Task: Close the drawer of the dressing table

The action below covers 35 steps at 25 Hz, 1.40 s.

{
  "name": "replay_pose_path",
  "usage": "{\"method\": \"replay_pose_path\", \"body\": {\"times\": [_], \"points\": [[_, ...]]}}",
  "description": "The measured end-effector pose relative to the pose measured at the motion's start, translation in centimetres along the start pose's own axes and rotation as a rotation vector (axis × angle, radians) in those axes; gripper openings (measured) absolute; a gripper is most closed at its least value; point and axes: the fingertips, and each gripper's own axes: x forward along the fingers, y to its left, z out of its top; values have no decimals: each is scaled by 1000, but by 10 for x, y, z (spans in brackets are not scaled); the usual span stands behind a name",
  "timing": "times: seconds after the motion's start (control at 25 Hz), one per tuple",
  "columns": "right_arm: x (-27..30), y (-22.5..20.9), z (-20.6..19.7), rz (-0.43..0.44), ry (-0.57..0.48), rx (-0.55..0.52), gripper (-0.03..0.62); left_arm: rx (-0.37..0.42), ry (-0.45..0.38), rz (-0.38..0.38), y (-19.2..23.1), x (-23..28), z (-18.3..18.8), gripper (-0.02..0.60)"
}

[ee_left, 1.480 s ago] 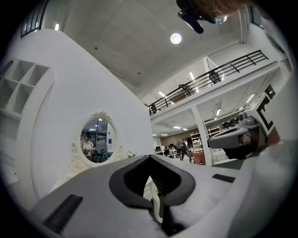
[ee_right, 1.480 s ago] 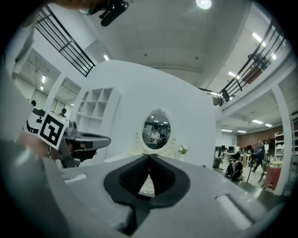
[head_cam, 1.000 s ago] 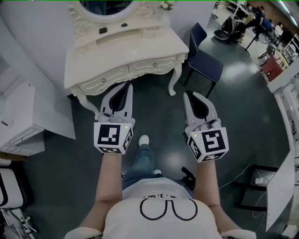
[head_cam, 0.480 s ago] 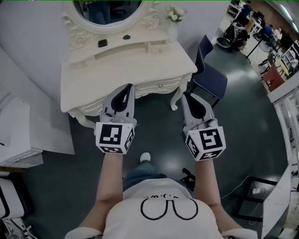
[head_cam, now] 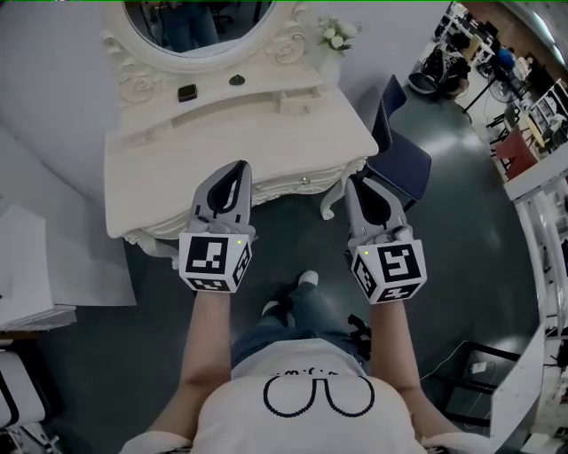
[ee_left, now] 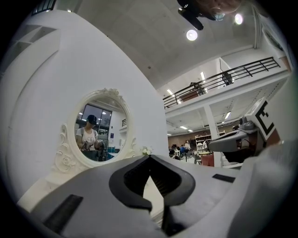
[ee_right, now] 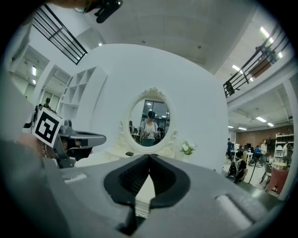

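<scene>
The dressing table (head_cam: 142, 191) is seen from above, set against a white wall, with an oval mirror (head_cam: 200, 18) at its back edge. A raised shelf (head_cam: 177, 120) runs along the back of the tabletop (head_cam: 240, 137). Near the shelf's right end a small drawer (head_cam: 300, 99) is seen standing out from the shelf front, pulled partly open. Under the front edge of the tabletop a front drawer (head_cam: 293, 183) is marked by its knob, and it appears flush with the frame.

Both claws are held level and pointed at the table. The left claw (head_cam: 239, 167) is shut, tips together, with nothing between them; its tips are placed over the front edge of the tabletop, about midway along. The right claw (head_cam: 353, 182) is likewise shut and empty, and is held just off the front right corner. The front drawer's knob is found between the two claws, nearer the right one. The small drawer lies well beyond both, towards the back right corner, touched by neither.

In the left gripper view the closed left claw (ee_left: 150, 158) is aimed just right of the mirror (ee_left: 98, 132); in the right gripper view the closed right claw (ee_right: 149, 157) is aimed at the mirror (ee_right: 150, 123).

A flower vase (head_cam: 335, 35) is set at the back right corner, and a blue chair (head_cam: 404, 146) stands to the right of the table.
</scene>
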Motion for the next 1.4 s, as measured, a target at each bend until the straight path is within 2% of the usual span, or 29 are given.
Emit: {"method": "replay_pose_path", "body": {"times": [0.36, 0.72, 1.12, 1.2, 1.28, 1.36, 1.4], "points": [[73, -36, -11, 42, -16, 31, -3, 5, 14, 40, 28, 61, -12, -2], [173, -98, -30, 67, 3, 63, -2, -2, 35, 76, 63, 164, -30, -2], [292, -163, -28, 121, -17, 108, 5, -1, 51, 167, 115, 272, -42, -2], [315, -171, -31, 146, -11, 124, 72, -12, 56, 188, 126, 291, -48, -2], [337, -178, -36, 168, -10, 156, 181, -21, 59, 203, 134, 308, -54, -2], [354, -185, -41, 173, -18, 203, 317, -24, 66, 210, 140, 321, -60, -2], [362, -188, -44, 172, -21, 228, 341, -25, 72, 212, 142, 326, -64, -2]]}}
